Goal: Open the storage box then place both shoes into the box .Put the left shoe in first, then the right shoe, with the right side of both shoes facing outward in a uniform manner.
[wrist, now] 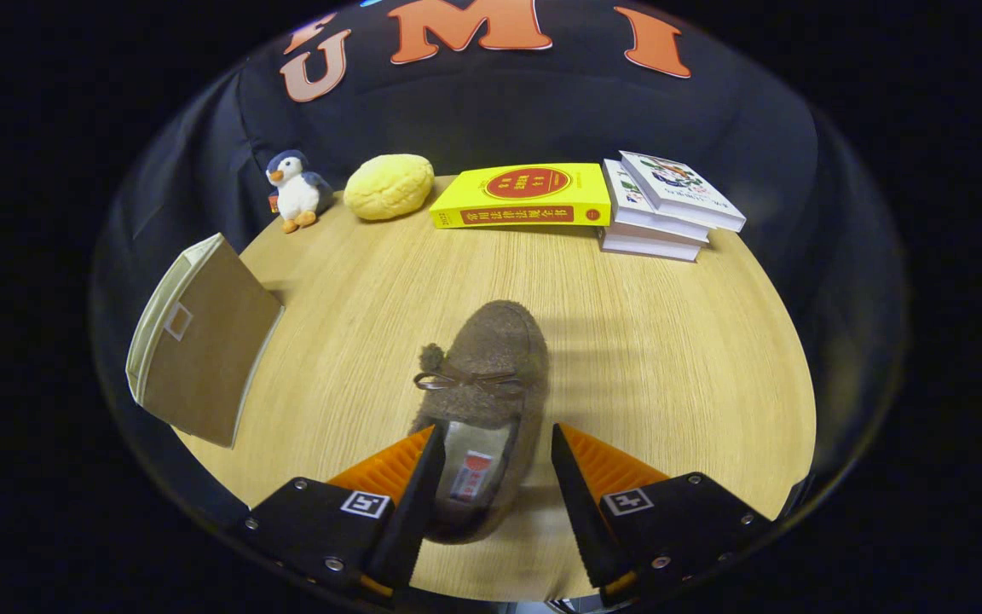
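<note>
A brown fuzzy slipper-style shoe with a small bow lies on the wooden table, its toe pointing away from me. My gripper is open and straddles the heel end. One finger sits at the rim of the shoe's opening, while the other stands a little off the shoe's opposite side. A beige fabric storage box with a small label window stands off to the left of the shoe, tilted in this view. I cannot tell whether its lid is open.
Along the far edge of the table sit a penguin plush, a yellow bun-shaped cushion, a thick yellow book and a stack of white books. Bare tabletop lies between the shoe and these.
</note>
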A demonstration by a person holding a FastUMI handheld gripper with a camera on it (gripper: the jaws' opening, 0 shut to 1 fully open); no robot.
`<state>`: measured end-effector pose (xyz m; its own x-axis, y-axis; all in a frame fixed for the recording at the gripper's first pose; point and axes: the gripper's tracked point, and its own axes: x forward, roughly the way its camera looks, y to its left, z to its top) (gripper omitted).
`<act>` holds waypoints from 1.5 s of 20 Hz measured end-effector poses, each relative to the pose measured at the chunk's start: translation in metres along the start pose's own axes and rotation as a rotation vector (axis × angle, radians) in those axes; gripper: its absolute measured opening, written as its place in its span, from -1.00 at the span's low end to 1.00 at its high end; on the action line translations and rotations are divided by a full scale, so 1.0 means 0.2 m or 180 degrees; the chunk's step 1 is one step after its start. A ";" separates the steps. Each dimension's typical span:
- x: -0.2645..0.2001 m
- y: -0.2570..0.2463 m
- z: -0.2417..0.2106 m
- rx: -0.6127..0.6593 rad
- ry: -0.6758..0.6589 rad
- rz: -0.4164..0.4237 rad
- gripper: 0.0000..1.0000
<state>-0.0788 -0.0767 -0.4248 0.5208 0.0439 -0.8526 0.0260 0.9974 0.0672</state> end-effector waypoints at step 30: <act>-0.35 0.73 0.63 0.0474 -0.0464 -0.0098 -0.89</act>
<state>-0.0048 0.0580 -0.2897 0.6355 -0.0060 -0.7721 0.1640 0.9782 0.1274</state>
